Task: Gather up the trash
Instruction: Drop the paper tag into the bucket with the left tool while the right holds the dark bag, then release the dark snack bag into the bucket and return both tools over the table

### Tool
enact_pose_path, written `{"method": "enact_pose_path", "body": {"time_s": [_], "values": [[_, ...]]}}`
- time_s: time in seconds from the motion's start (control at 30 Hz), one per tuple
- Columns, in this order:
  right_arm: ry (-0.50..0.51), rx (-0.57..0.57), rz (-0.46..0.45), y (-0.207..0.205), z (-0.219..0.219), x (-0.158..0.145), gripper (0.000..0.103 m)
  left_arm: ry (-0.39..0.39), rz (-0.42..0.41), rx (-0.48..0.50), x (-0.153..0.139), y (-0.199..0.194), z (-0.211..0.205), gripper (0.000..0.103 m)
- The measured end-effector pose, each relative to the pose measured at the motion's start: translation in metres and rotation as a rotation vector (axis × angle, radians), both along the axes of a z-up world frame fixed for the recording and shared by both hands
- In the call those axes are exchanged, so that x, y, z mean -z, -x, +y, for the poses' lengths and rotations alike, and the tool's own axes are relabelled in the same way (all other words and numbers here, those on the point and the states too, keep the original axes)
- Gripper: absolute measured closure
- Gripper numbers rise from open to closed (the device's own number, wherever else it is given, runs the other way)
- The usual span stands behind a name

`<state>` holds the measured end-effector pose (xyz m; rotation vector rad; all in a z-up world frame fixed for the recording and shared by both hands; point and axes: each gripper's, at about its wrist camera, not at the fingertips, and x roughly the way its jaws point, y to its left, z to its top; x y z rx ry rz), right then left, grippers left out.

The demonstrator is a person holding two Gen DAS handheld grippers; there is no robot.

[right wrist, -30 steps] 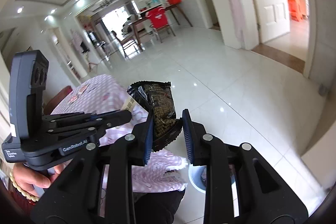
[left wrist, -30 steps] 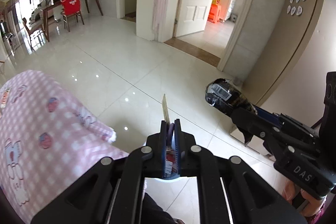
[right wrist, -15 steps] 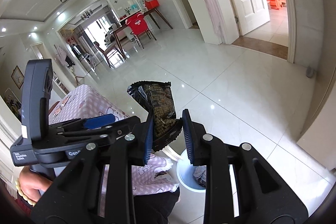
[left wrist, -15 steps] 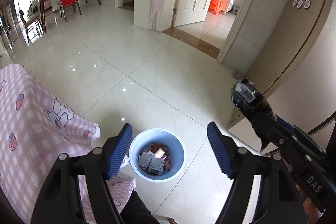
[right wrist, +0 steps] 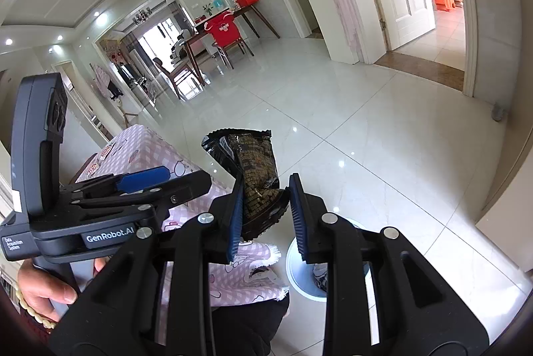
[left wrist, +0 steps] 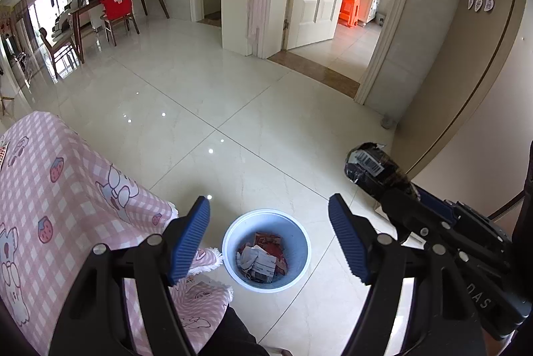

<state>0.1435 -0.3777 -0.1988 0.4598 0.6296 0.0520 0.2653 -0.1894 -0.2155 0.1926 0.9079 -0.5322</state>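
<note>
My left gripper [left wrist: 268, 201] hangs open right above a light blue bin [left wrist: 297, 242] on the floor, with nothing between its blue pads. Crumpled wrappers and paper [left wrist: 263, 259] lie inside the bin. My right gripper [right wrist: 266, 186] is shut on a black snack wrapper [right wrist: 253, 166] that sticks up from its jaws. In the left wrist view this wrapper [left wrist: 369, 166] shows its barcode, up and to the right of the bin. Below the right gripper only part of the bin's rim [right wrist: 293, 259] is visible.
A table with a pink checked cloth [left wrist: 66, 189] stands just left of the bin, its fringe hanging near the rim. A person's hand [right wrist: 43, 289] holds the left gripper's handle. Glossy tiled floor stretches ahead to a dining table with a red chair [left wrist: 116, 6] and open doorways.
My left gripper, shut a second ago on a small wrapper, has opened wide and is empty. Both views have tipped down, bringing the bin into sight. The right gripper's grip is unchanged.
</note>
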Motion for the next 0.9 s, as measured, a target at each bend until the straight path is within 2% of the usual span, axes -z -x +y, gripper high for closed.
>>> {"method": "enact_pose_path", "body": {"time_s": [0.37,0.43,0.5,0.57,0.9], "values": [[-0.001,-0.012,-0.002,-0.011,0.003,0.003,0.077,-0.029,-0.030,-0.037,-0.006,0.000,0.010,0.029],[-0.006,-0.006,-0.009,-0.015,0.003,0.004,0.074,-0.029,-0.036,-0.051,-0.008,-0.001,0.014,0.029],[-0.008,0.010,-0.008,-0.019,0.002,0.006,0.055,-0.027,-0.041,-0.060,-0.010,-0.001,0.015,0.029],[-0.010,0.038,0.003,-0.022,-0.001,0.009,0.046,-0.031,-0.050,-0.071,-0.011,-0.002,0.018,0.027],[-0.008,0.020,0.029,-0.024,0.005,0.010,0.045,-0.008,-0.049,-0.077,-0.015,-0.002,0.029,0.025]]}}
